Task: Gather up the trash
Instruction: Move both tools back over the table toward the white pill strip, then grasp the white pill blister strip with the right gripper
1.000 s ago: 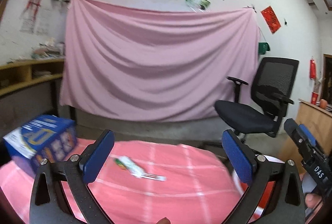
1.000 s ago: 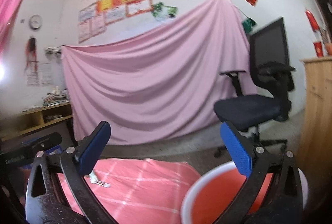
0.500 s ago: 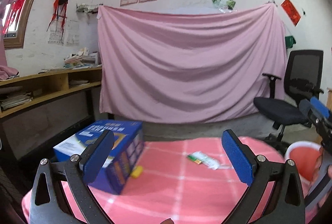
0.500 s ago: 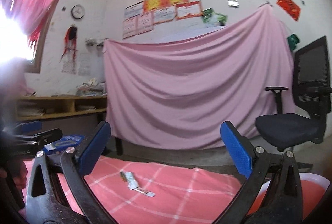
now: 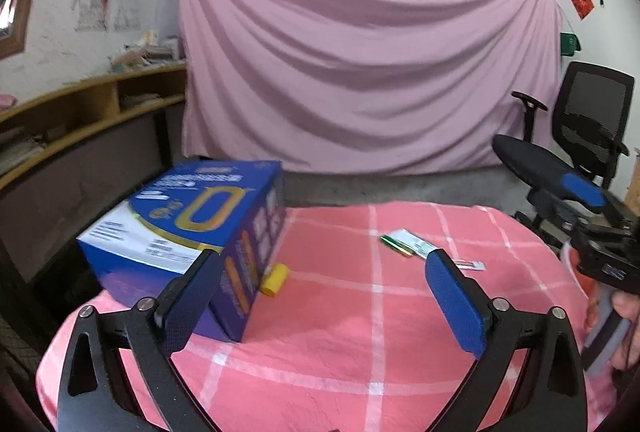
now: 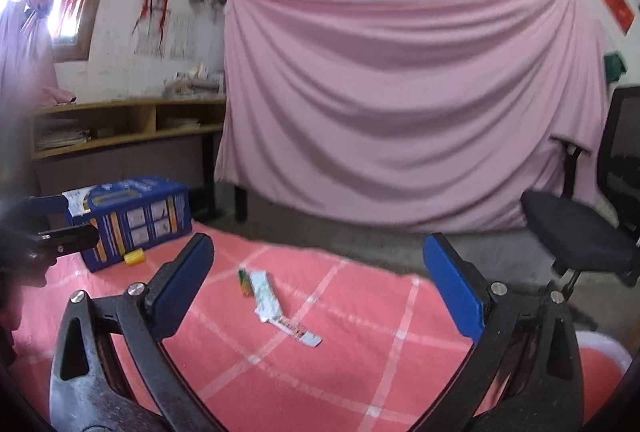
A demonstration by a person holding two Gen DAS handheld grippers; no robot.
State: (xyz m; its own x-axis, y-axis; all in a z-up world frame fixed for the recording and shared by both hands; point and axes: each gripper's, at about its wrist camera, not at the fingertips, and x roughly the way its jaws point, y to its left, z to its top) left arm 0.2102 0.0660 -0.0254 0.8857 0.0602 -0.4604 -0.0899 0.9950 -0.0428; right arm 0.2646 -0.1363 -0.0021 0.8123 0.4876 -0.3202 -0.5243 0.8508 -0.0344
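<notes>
While the left view had swung back over the desk [image 5: 320,344], its wide, empty left claw [image 5: 326,306] now framed the blue box [image 5: 188,232] at centre left, a yellow piece [image 5: 275,279] beside it and the wrapper [image 5: 416,246] right of centre. Across in the right view, the right claw [image 6: 320,288], equally wide and empty, had turned from the bin [image 6: 600,356], now low right, so the wrapper lay between its pads [image 6: 452,284], probably the next pickup.

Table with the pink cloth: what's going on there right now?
A person holds two grippers over the table, and both are open and empty. The left gripper faces the blue box and a small yellow piece beside it. The right gripper points at the flat wrapper. Nothing is picked up yet.
</notes>
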